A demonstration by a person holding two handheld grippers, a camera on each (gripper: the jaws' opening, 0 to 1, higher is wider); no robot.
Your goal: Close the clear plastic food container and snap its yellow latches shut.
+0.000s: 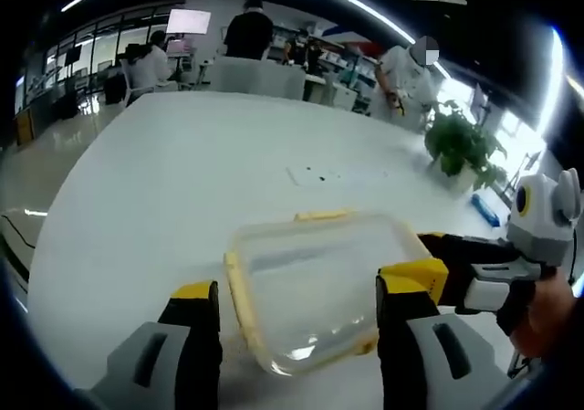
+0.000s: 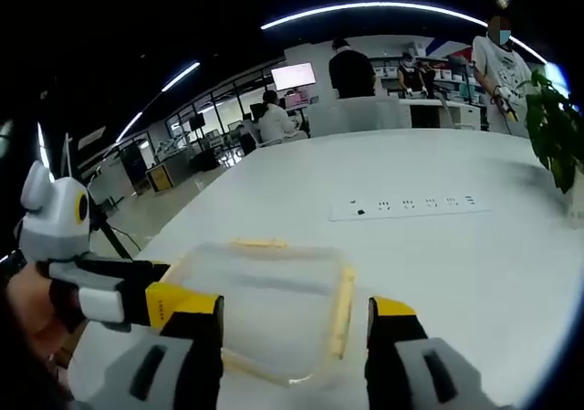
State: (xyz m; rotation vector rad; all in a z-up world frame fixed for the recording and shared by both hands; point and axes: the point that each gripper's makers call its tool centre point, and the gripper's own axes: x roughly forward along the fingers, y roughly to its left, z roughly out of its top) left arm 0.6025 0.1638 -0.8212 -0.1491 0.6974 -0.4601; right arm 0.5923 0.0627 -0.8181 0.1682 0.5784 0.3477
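The container (image 1: 319,287) lies on the counter (image 1: 182,182) between both wide-open, empty grippers (image 1: 297,314) (image 2: 292,328), its lid seemingly on, latches unsnapped.

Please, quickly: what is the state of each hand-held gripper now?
Left hand-held gripper: open, astride the clear plastic food container.
Right hand-held gripper: open, holding nothing.
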